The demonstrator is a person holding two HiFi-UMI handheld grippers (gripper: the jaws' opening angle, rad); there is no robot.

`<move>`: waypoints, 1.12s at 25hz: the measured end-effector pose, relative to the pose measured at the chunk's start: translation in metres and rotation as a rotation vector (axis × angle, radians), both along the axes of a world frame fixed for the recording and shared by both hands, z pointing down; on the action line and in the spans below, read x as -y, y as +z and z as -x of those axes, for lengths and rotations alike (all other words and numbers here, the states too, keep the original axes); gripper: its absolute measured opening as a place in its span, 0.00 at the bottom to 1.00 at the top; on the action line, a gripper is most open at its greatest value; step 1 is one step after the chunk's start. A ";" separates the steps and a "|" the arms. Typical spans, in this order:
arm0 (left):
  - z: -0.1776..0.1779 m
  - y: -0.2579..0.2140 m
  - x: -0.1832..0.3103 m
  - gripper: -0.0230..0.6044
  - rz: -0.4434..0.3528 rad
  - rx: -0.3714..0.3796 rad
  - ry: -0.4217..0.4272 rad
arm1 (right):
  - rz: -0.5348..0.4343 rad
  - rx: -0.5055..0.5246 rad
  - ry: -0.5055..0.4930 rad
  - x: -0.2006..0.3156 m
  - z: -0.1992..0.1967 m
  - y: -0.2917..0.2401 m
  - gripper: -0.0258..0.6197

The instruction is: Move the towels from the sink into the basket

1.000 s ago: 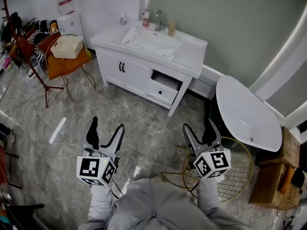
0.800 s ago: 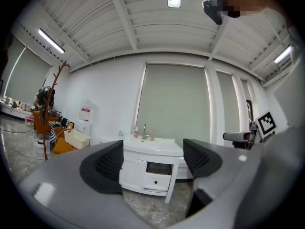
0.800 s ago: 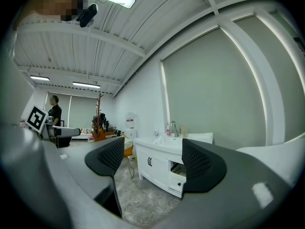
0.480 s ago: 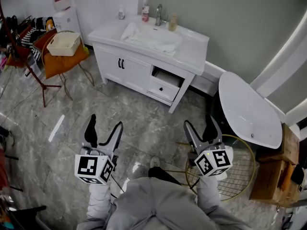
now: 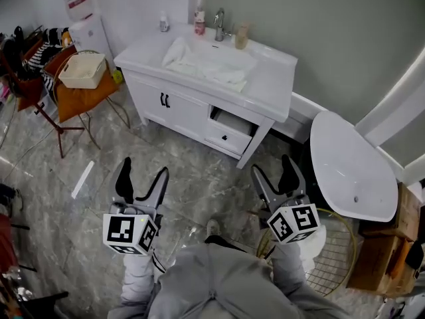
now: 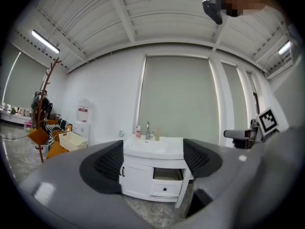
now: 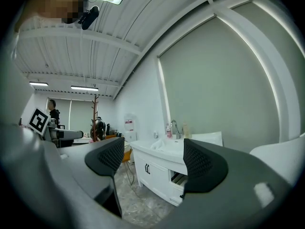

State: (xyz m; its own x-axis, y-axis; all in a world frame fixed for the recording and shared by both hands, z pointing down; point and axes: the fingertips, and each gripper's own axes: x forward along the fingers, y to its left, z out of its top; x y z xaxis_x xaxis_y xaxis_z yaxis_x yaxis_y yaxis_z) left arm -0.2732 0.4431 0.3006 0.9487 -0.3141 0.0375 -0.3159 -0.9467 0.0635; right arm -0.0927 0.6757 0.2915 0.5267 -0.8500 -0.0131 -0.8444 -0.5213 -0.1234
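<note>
White towels [image 5: 199, 62] lie crumpled in the sink of a white vanity [image 5: 275, 85] at the far side of the room. A cream basket [image 5: 83, 70] rests on an orange chair to the vanity's left. My left gripper [image 5: 144, 173] and right gripper [image 5: 272, 168] are held low over the marble floor, well short of the vanity. Both stand open with nothing between the jaws. The left gripper view frames the vanity [image 6: 152, 149] between open jaws, with the basket [image 6: 71, 140] at left. A towel [image 7: 159, 144] hangs over the sink rim in the right gripper view.
A vanity drawer [image 5: 229, 126] stands pulled out. A faucet [image 5: 218, 24] and small bottles sit behind the sink. A white bathtub [image 5: 352, 168] and a gold wire basket [image 5: 335, 258] are at right, a coat rack [image 5: 30, 78] and a water dispenser [image 5: 83, 22] at left.
The vanity and the chair with the basket have come nearer and lower in the head view as the person steps forward. Both grippers stay open and hold their places.
</note>
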 end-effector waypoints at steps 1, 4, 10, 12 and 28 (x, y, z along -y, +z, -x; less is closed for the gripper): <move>-0.014 -0.002 0.005 0.71 -0.007 0.003 -0.004 | -0.006 0.001 -0.006 0.007 -0.015 0.000 0.62; -0.051 -0.004 0.017 0.71 -0.009 0.005 -0.018 | -0.013 0.007 -0.034 0.025 -0.052 0.002 0.62; -0.110 -0.005 0.037 0.71 -0.010 0.019 -0.030 | -0.008 0.032 -0.078 0.058 -0.107 0.007 0.62; -0.125 -0.004 0.047 0.71 -0.005 0.023 -0.033 | -0.004 0.036 -0.082 0.069 -0.123 0.009 0.62; -0.293 0.020 0.209 0.71 -0.002 0.051 0.058 | 0.033 0.061 0.011 0.209 -0.274 0.037 0.62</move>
State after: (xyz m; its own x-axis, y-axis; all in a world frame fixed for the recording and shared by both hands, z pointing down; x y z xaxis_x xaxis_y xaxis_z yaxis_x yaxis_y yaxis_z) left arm 0.0202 0.2337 0.3203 0.9620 -0.2592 0.0857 -0.2638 -0.9634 0.0470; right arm 0.1811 0.4670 0.3280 0.5349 -0.8436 0.0474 -0.8300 -0.5351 -0.1575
